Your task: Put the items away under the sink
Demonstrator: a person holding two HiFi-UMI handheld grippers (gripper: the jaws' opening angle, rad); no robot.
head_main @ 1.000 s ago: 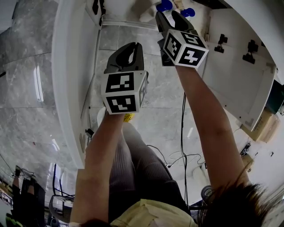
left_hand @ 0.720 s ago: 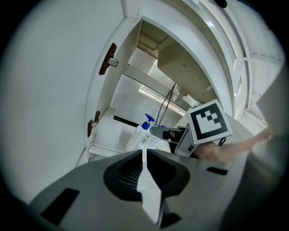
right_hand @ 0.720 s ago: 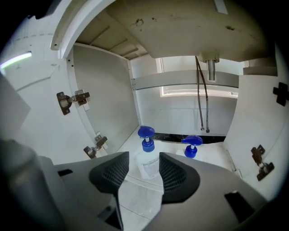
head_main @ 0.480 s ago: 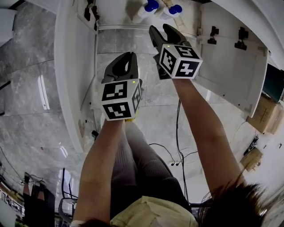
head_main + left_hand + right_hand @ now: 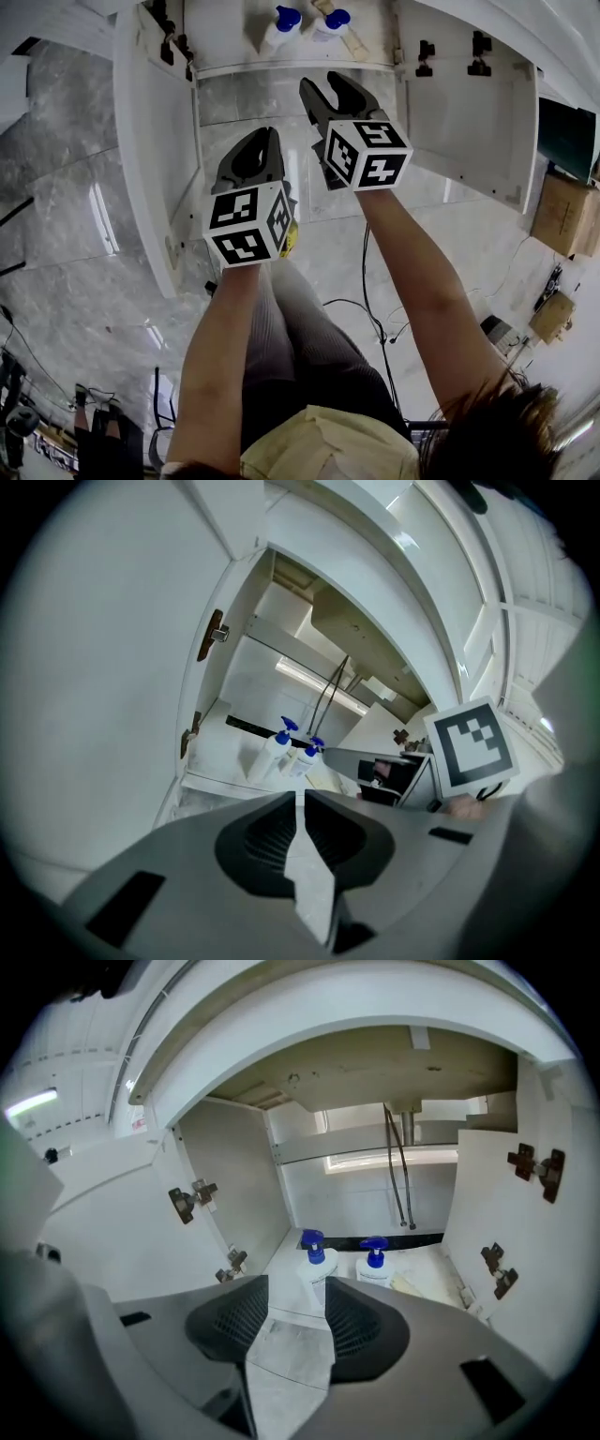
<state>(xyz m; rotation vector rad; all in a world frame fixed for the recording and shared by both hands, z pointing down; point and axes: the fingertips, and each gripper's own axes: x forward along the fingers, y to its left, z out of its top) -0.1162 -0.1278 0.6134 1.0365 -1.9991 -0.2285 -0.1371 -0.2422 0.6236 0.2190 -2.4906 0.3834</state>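
Left tool [image 5: 302, 795]: its jaws are sitting together with the tips meeting, and nothing is lying between them. It is pointing forward and down toward the open cabinet.
Right tool [image 5: 298, 1283]: its jaws are standing apart, gripping nothing, and only floor tile and the cabinet's front edge are showing through the gap. It is reaching a little further ahead than the left tool.
Marker cubes: the left cube [image 5: 246, 223] and the right cube [image 5: 367, 155] are each riding on the back of a tool, facing up in the head view.
Forearms: a bare left forearm [image 5: 211, 356] and right forearm [image 5: 427, 291] are carrying the tools.
Bottles: the two white bottles with blue pump tops, one [image 5: 314, 1265] and the other [image 5: 375, 1267], are standing upright side by side on the cabinet floor [image 5: 441, 1274], well apart from both tools. A pale flat thing [image 5: 417, 1285] is lying just beside the right-hand bottle, but its kind is not clear.
Hoses [image 5: 398, 1162]: two thin ones are hanging down at the back, behind the bottles.
Doors: the left door [image 5: 150, 159] and the right door [image 5: 469, 122] are both standing open, with dark hinges [image 5: 536, 1168] showing.
Floor [image 5: 66, 206]: grey glossy tile is running under the person, with cables [image 5: 375, 323] lying on it and cardboard boxes [image 5: 562, 202] sitting to the right.
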